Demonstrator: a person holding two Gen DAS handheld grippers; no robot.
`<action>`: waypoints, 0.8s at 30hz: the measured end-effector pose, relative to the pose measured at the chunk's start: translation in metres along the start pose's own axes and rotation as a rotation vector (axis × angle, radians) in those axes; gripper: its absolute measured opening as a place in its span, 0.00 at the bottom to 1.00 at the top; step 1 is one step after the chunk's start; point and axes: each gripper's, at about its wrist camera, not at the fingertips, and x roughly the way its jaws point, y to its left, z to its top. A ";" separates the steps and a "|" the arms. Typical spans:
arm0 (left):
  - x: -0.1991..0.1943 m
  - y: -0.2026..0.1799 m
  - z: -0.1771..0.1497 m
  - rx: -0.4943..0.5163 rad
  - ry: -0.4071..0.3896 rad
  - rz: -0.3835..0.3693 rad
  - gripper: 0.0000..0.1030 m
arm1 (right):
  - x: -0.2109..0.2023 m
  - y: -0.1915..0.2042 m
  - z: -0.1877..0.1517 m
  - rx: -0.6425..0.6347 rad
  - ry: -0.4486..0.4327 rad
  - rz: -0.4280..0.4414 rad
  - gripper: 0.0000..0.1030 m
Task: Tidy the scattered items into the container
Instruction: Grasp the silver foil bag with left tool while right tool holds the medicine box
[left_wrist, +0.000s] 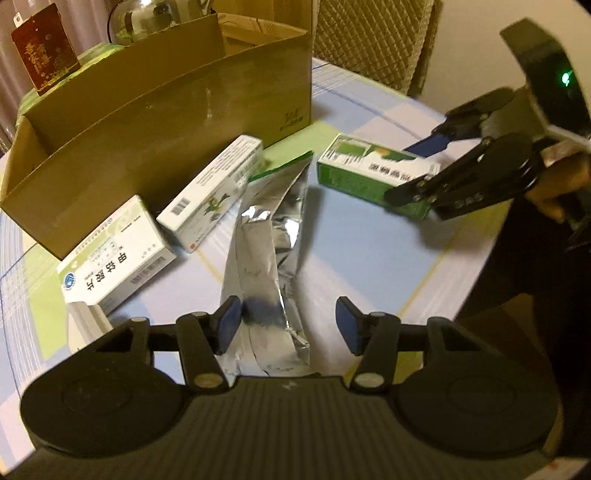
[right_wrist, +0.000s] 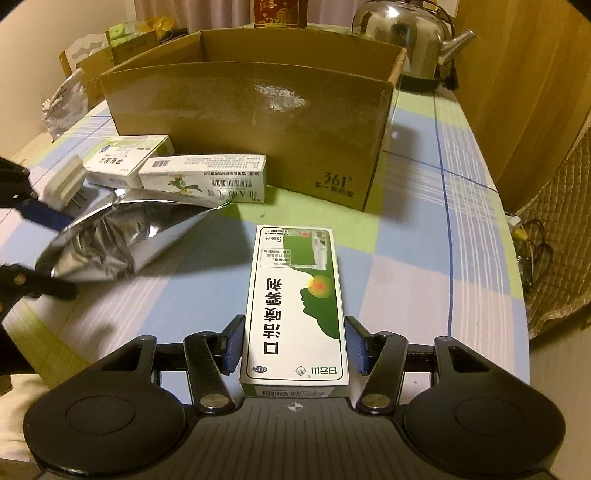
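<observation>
While the carton (right_wrist: 255, 122) stands empty-looking behind them, green box (right_wrist: 295, 306) lies on counter (right_wrist: 424, 258) clamped lengthwise in right jaws; foil pouch (left_wrist: 266, 254) sits between part-open left jaws, right pad clear, for lifting.

Each camera sits just behind its own gripper, looking steeply down along the fingers at the table from close range. The left wrist view faces the cardboard box (left_wrist: 166, 110) from its left end; the right wrist view faces the box's long side more squarely. Both views share the box, the foil pouch (left_wrist: 266, 236), the green carton (right_wrist: 295, 306) and the checked tablecloth (right_wrist: 424, 258).
</observation>
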 end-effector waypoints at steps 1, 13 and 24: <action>-0.001 0.003 0.003 -0.013 0.001 0.002 0.57 | 0.000 0.000 -0.001 0.000 0.000 -0.001 0.51; 0.056 0.029 0.058 0.035 0.185 0.017 0.73 | 0.004 0.004 -0.003 -0.004 -0.003 -0.023 0.51; 0.078 0.021 0.064 0.061 0.271 0.012 0.64 | 0.011 -0.002 -0.001 0.017 0.003 -0.009 0.56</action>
